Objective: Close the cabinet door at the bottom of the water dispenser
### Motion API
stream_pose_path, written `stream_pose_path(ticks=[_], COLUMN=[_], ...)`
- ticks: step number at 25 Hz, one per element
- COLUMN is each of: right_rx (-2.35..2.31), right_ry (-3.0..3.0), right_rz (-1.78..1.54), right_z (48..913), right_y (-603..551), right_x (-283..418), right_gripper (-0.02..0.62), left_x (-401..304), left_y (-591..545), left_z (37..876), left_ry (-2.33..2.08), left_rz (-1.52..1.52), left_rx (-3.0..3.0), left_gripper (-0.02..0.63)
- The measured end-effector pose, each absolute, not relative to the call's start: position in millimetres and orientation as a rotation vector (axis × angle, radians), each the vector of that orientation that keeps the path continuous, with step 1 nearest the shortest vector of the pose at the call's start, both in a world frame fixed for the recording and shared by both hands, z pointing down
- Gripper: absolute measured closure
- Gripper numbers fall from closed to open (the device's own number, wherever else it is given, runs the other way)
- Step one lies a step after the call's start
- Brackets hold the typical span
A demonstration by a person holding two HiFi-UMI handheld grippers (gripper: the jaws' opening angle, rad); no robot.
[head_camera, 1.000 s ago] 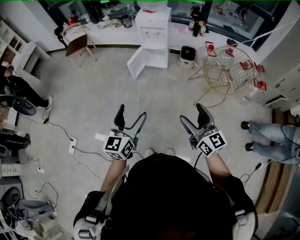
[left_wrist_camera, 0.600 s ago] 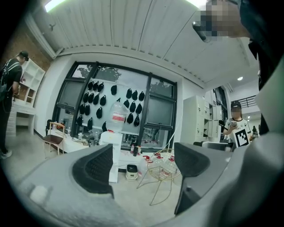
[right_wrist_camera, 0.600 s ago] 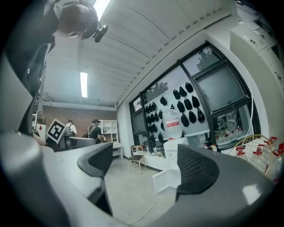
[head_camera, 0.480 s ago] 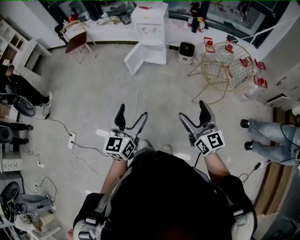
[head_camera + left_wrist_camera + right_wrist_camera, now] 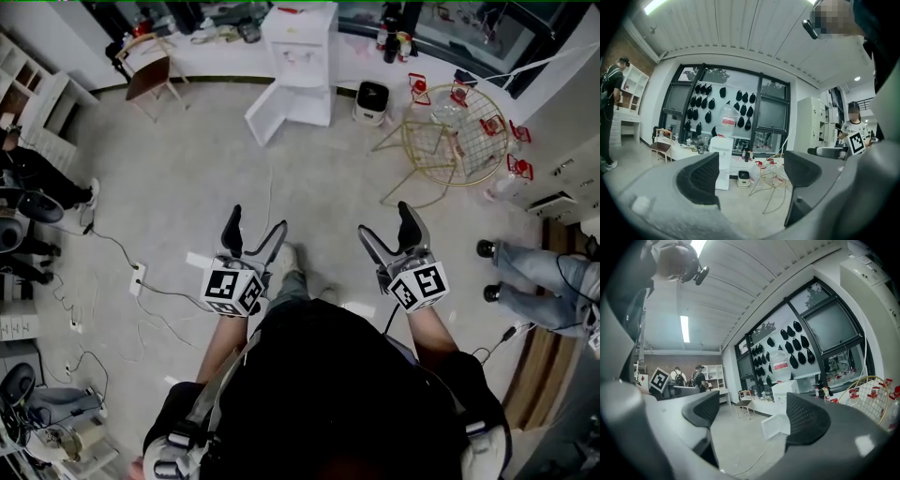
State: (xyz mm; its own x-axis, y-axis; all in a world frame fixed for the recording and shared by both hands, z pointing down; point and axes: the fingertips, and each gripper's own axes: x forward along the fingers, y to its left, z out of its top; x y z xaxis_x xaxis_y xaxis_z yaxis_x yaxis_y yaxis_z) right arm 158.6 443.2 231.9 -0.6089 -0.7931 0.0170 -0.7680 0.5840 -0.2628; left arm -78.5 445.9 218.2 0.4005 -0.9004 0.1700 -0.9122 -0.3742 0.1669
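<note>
well, i am holding both claws released and empty: the left claw (image 5: 256, 225) is gaping, and the right claw (image 5: 384, 225) has just been opening with nothing between its jaws. the cabinet door (image 5: 274, 112) is hanging open at the foot of the water dispenser (image 5: 302, 42), well apart straight ahead across the floor (image 5: 187, 187) and jutting toward my left, so i am judging my left claw the nearer.

Gold wire chair (image 5: 457, 134), wooden chair (image 5: 148, 81)
</note>
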Motion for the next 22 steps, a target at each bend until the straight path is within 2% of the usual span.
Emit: stream_pose_path(ticks=[11,22], right_rx=[-1.457,-1.494], right_ry=[2.695,2.696], right_rz=[-0.357,-0.354], right_z=[238,240], right_y=[360,266], right_x=[132,68], right_gripper=[0.167,0.169], left_x=[-113,-181], left_y=[350,251], left_z=[227,230], left_ry=[-1.529,-1.503], left_rz=[0.045,0.053], left_rx=[2.457,2.465], left_gripper=[0.168,0.168])
